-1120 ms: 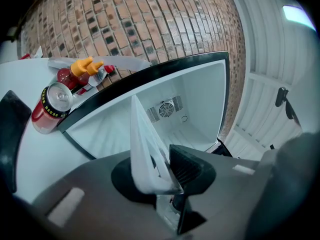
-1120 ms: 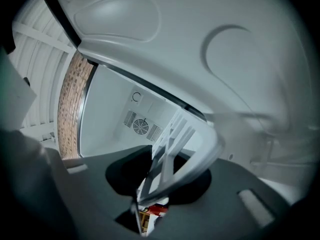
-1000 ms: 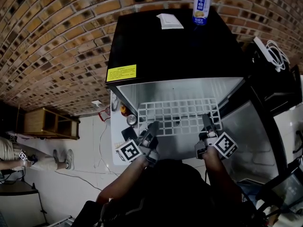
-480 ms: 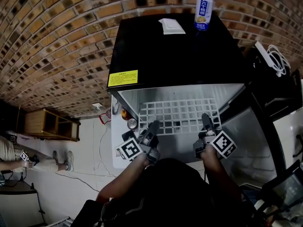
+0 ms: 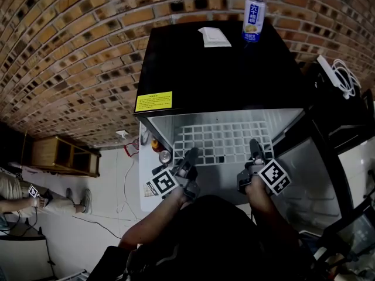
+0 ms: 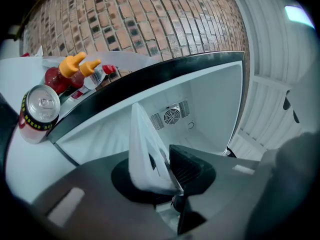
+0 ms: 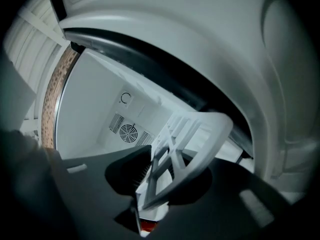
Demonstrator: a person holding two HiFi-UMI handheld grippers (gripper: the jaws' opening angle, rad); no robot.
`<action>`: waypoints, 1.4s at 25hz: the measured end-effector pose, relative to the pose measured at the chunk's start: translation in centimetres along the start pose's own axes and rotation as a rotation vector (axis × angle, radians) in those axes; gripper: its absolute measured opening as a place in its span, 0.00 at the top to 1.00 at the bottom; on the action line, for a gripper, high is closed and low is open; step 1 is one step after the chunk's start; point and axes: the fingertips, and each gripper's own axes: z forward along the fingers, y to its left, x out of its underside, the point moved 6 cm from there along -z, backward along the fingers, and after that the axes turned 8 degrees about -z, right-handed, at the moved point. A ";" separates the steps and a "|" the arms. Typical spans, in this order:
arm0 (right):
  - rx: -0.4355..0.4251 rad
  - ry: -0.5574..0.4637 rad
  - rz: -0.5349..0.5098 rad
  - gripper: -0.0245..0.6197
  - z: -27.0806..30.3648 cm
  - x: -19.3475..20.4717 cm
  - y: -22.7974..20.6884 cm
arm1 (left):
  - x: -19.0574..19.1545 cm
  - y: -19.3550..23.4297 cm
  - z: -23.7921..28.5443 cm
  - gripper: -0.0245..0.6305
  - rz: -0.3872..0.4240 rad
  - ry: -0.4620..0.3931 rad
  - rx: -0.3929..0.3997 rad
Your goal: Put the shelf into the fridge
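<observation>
While the left hand-held gripper (image 5: 191, 154) and right hand-held gripper (image 5: 254, 147), its jaws opening, clasp the shelf (image 5: 222, 139), it likely needs sliding level into the fridge (image 5: 222, 69).

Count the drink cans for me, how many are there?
2. One tall can stands on top of the black fridge, near the brick wall. The second can sits on the white surface left of the fridge, beside orange-capped bottles. More may be hidden behind the person.

The black fridge top (image 5: 222, 69) fills the upper centre of the head view. A tall can (image 5: 253, 19) stands at its upper right, with a white card (image 5: 213, 37) just left of it.
</observation>
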 end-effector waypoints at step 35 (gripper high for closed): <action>0.063 -0.075 -0.027 0.74 4.5 -0.9 0.0 | -2.0 0.7 3.9 0.84 0.058 -0.192 -0.112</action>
